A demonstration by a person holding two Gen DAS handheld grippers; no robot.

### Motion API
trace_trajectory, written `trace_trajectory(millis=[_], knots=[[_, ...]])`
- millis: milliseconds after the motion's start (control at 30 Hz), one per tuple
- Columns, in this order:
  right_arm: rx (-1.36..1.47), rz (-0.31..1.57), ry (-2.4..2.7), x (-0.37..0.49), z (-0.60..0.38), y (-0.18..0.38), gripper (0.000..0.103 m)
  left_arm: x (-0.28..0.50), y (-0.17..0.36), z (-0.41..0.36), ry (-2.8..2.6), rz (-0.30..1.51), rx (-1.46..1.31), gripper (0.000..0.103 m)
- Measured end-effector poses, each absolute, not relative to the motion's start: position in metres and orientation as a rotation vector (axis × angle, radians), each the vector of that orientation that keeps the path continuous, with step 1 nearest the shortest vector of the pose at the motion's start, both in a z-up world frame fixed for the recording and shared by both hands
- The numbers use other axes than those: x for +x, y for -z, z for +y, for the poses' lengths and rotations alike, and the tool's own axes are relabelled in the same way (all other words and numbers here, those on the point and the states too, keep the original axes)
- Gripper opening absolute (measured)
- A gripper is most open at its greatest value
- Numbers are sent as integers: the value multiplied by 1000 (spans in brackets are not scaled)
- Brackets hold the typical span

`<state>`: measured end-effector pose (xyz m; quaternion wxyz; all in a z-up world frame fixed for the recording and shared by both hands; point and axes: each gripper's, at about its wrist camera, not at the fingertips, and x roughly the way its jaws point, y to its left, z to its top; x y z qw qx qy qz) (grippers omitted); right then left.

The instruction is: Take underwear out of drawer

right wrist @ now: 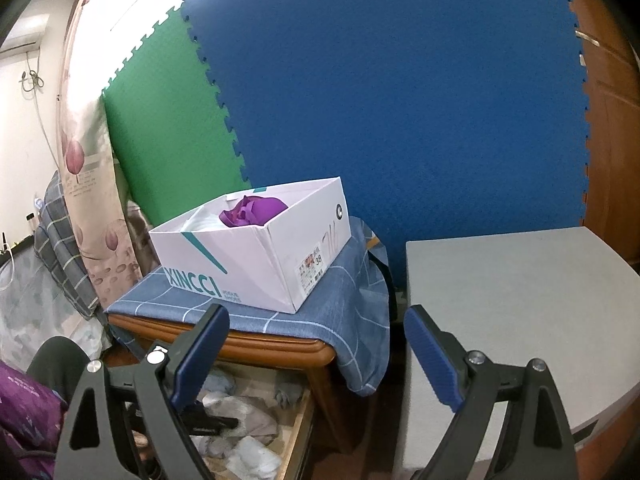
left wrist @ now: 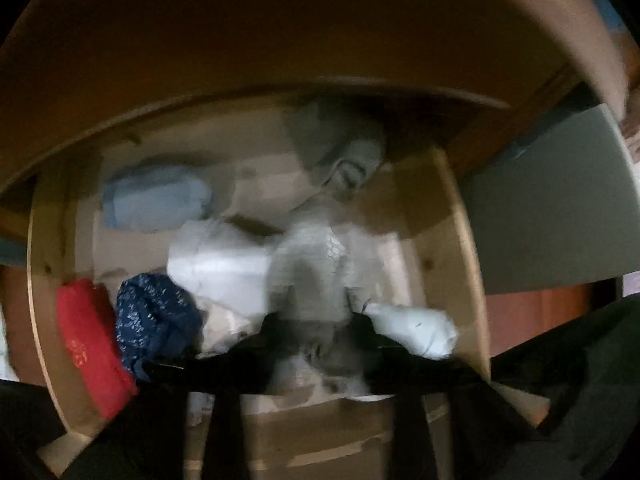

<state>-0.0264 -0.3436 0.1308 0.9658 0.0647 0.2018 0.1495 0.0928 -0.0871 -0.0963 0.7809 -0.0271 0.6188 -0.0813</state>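
Left tongs [left wrist: 316, 344] pinched shut on grey underwear [left wrist: 316, 280] in the drawer [left wrist: 452, 216].
Lift straight up (white pieces crowd both sides); right tongs [right wrist: 316, 360] gape empty.

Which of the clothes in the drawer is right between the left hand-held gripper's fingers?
The grey patterned garment in the middle of the drawer. The red piece, navy floral piece and white piece lie off to its left.

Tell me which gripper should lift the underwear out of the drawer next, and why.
Left. The left gripper is down in the open drawer, its jaws closed on a grey garment. The right gripper hangs open and empty above, facing the shoebox, not the clothes.
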Motion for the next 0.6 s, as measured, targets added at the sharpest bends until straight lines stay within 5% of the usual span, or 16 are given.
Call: trace_trajectory(millis=[600], knots=[[114,420,-294,-24,-339,-129,91,9,-16,-31,328,1110,-155,10]])
